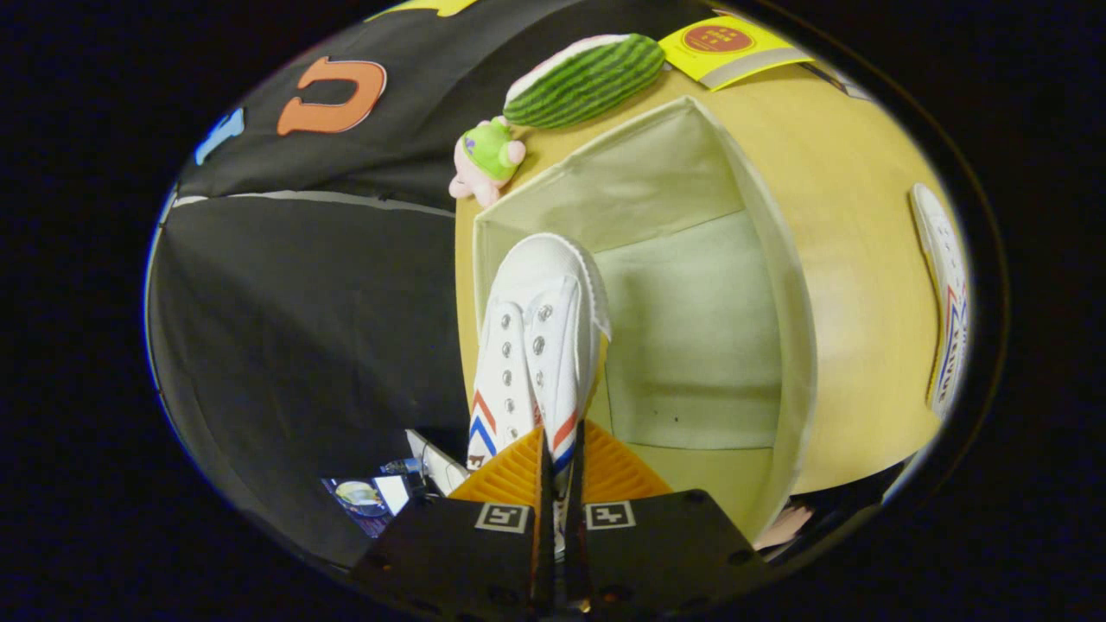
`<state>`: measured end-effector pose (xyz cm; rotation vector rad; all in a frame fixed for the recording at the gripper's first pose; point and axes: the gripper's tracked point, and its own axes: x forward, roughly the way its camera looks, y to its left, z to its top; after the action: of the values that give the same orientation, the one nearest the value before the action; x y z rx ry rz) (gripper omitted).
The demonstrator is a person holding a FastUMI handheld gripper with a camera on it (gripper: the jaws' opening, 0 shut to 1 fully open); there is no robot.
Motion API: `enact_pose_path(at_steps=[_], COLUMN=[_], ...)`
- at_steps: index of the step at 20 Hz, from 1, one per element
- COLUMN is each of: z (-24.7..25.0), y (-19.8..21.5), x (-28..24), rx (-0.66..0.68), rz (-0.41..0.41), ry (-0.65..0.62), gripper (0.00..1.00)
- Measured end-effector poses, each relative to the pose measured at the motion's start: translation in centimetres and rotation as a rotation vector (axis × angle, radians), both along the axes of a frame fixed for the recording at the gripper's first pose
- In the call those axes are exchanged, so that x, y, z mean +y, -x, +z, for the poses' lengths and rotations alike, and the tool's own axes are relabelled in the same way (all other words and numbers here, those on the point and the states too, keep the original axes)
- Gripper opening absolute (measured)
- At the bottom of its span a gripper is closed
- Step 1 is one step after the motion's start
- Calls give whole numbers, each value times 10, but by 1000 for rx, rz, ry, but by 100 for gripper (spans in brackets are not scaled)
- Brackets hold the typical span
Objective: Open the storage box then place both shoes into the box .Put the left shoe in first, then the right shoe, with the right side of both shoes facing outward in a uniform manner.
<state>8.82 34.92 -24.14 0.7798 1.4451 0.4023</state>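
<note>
Pale wooden bench (855,285) carries everything noted. Lower centre, the gripper (560,471) is clenched on the heel of a white canvas shoe with red-blue chevrons (536,345), toe over the open cream fabric storage box (778,285). Second matching shoe (943,294) lies far right; striped green watermelon plush (583,79) beyond.

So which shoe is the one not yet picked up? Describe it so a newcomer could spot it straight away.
Start at the open storage box on the wooden table. Beyond its far wall from the gripper, a white shoe lies alone on bare tabletop. Unlike the held shoe, which the gripper pinches over the box's edge, nothing touches it, and the plush toys sit at another side of the box.
</note>
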Motion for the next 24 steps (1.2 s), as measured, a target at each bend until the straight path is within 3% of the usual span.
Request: enact_pose_path(at_steps=[5, 8, 11, 18, 24], z=[6, 9, 24, 63, 74], y=[-5, 2, 6, 38, 45], x=[9, 10, 3, -55, -157], rx=[-47, -73, -156, -314, -451], rz=[23, 51, 76, 154, 152], ry=[-44, -37, 3, 127, 330], gripper=[41, 76, 92, 97, 98])
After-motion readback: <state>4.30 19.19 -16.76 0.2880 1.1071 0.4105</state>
